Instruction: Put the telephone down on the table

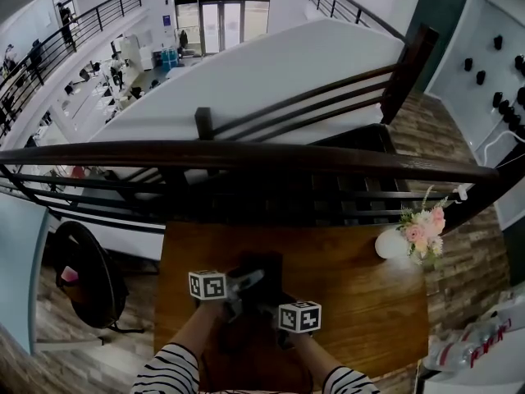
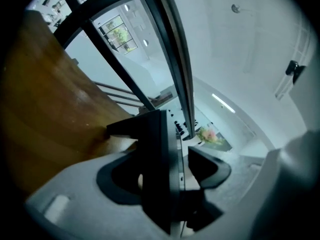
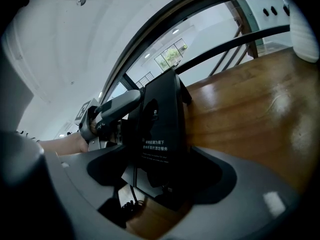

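Since the left gripper (image 2: 167, 174) stands slack round the phone (image 3: 160, 114), only the right gripper (image 3: 160, 174) clamps it, on edge at the table (image 3: 250, 99), contact unclear. Release now and it could topple.

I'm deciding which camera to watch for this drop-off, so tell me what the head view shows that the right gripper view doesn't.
Only the head view: the pink flowers, the black chair and the person's striped sleeves.
Only the right gripper view: white print on the telephone casing, and how it stands upright between the right tool's jaws.
Both: the telephone, the wooden table, the dark railing and the left tool.
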The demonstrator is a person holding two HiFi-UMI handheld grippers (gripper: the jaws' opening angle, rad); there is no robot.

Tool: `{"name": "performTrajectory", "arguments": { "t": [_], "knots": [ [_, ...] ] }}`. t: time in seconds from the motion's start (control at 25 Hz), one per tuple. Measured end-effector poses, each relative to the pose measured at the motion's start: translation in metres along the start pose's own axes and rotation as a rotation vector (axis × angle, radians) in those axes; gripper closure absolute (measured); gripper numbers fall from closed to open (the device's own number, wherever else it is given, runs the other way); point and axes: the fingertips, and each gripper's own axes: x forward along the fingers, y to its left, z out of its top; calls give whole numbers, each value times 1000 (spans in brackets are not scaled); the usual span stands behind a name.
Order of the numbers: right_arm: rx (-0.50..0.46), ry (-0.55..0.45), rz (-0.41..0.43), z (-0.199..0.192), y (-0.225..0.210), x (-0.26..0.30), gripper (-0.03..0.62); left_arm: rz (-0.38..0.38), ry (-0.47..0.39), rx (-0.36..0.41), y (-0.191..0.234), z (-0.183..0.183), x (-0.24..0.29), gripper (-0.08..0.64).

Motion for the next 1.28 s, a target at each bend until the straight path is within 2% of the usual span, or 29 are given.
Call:
{"name": "performTrajectory", "arguments": {
  "t": [0.24, 0.4, 0.68, 1.12, 1.28],
  "knots": [
    [2, -15, 0, -2, 3, -11, 198, 99, -16, 59, 0, -4, -8, 203],
    [-1, -17, 3, -4, 4, -20, 198, 166, -28, 76, 0, -6, -22, 178],
    [-12, -15, 20, -14, 15, -44, 201, 226, -93, 89, -18, -15, -56, 175],
    [-116, -47, 46, -30, 45, -103, 265, 317, -200, 263, -92, -45, -100, 183],
    [-159, -49, 66, -43, 56, -129, 316, 334, -216, 310, -126, -68, -112, 236]
  ]
}}
